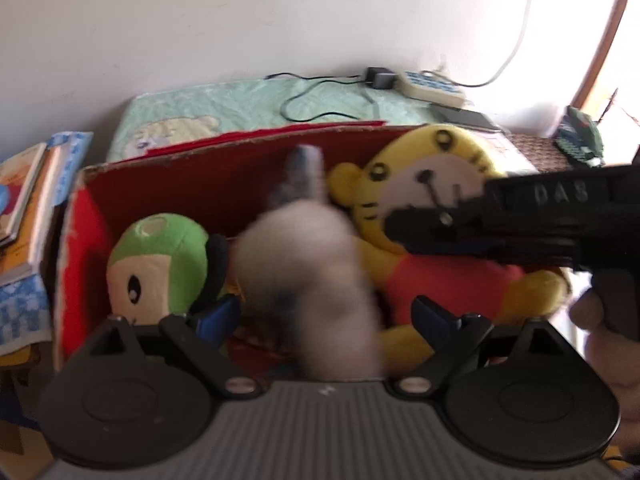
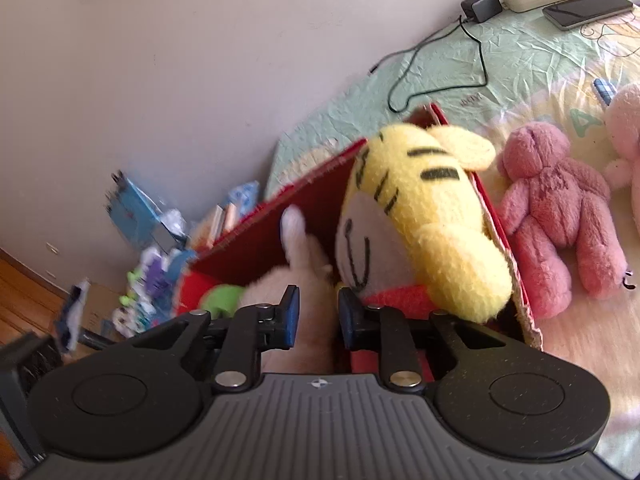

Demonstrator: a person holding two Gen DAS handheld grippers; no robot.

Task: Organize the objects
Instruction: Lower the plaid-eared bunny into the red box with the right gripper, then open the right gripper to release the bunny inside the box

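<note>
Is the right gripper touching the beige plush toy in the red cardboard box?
Touching. The right wrist view shows the right gripper with its blue pads pressed against both sides of the beige plush toy, above the red cardboard box.

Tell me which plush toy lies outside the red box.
The dusty-pink teddy bear, flat on the bed beside the red box; the yellow tiger and green-capped doll sit inside.

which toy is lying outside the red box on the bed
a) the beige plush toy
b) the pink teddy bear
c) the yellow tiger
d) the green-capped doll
b: in the right wrist view the pink teddy bear lies on the bed sheet beside the red box, while the yellow tiger and the other toys sit inside the box.
</note>
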